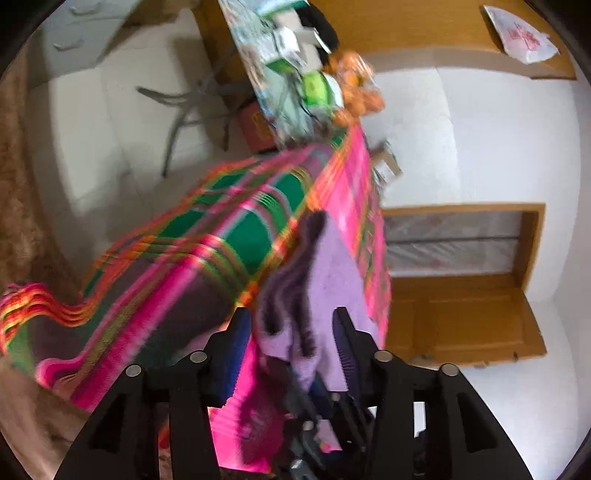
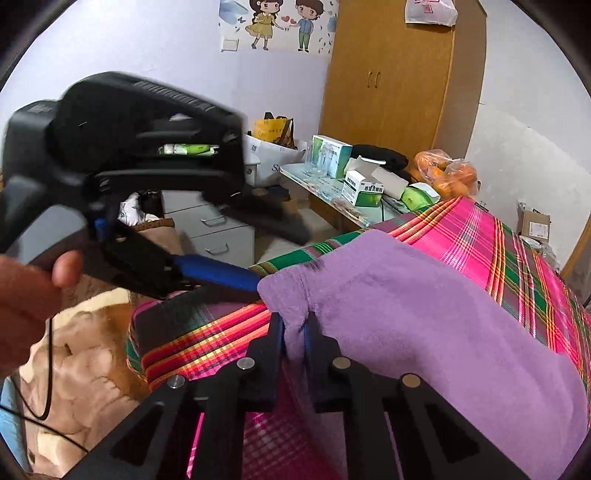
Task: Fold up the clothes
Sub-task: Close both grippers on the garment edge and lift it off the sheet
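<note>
Plaid cloth (image 2: 480,236) in pink, green and orange covers the work surface, filling centre and right of the right wrist view; in the left wrist view it runs diagonally from lower left to upper centre, blurred. On it lies the purple fleece garment (image 2: 424,306) — centre to lower right of the right wrist view, its near-left corner bunched and lifted.

Right gripper (image 2: 294,332), bottom centre of its own view, pointing forward and slightly up: jaws nearly together, pinching a fold of the purple fleece between the blue-lined fingers.

Left gripper (image 2: 255,286) comes in from the upper left of the right wrist view, tilted down to the right, blue finger tip touching the same garment corner just above the right gripper. A hand (image 2: 26,291) at the left edge grips its handle, thumb visible. From the left wrist view the left gripper (image 1: 291,328) has its fingers apart with purple fabric hanging between them — whether the pads actually clamp it, cannot tell; frame is motion-blurred.

Only the right wrist view shows the cartoon wall sticker (image 2: 277,24) top centre, wooden wardrobe (image 2: 391,81) upper right, grey drawer unit (image 2: 218,229). Both show the side table with medicine boxes (image 2: 364,186) and a bag of oranges (image 2: 448,173).
</note>
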The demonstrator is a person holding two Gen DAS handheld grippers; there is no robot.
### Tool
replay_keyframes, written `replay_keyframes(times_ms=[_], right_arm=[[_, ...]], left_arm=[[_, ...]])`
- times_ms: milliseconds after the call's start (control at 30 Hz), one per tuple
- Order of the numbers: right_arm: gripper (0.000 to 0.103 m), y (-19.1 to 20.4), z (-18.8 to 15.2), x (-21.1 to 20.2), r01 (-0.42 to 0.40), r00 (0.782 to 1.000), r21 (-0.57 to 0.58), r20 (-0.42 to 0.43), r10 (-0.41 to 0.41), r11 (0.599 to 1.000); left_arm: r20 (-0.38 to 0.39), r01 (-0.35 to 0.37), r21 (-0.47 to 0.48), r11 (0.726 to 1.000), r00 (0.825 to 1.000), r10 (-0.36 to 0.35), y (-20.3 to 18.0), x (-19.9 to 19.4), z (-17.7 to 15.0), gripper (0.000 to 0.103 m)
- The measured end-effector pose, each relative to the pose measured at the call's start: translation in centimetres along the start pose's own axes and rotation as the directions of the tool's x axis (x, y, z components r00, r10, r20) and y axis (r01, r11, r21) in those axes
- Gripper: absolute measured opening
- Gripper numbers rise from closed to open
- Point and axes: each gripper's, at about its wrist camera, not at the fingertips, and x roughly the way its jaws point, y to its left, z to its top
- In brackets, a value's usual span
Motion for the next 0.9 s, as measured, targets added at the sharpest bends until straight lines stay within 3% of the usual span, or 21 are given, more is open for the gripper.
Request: replay_keyframes(times_ms=[133,367,633,700,867,900], right_arm=[[0.01,-0.4,-0.2,-0.9,-0.02,0.999,0.016,0.028,0.019,1.0],[0.01,-0.9,-0.4,-1.8,-0.045,0.998,0.02,0.051,0.044,0.999],[0.01,-1.4,-0.6,-2.1,-0.067,0.996,0.02,0.058,0.066,0.998],[0.01,-1.4,-0.6,-2.1,-0.072,0.996,0.019,0.055,0.071,0.997],[0.01,-1.5,-0.7,-1.7,-0.077,0.996,0.024,0.044,0.076,0.997],[0.01,-1.5,-0.7,-1.5,-0.077,0.996,0.026,0.039,0.076,0.997]], left_arm=[[-0.01,-0.04,0.049,0.998,0.999,0.041,-1.2,1.2,0.6,0.051],[-0.135,-0.067,0.094,0.993,0.988,0.079,-2.5,5.0,1.9,0.051],[-0.231,-0.009,0.079,0.997,0.973,0.027,-3.1,8.2,4.3,0.051],[-0.265,0.005,0.092,0.996,0.964,0.02,-3.3,8.9,4.9,0.048],[-0.277,0.0,0.088,0.996,0.96,0.025,-3.2,10.1,6.2,0.02],[-0.273,-0.005,0.088,0.996,0.962,0.029,-3.2,10.2,6.3,0.02]])
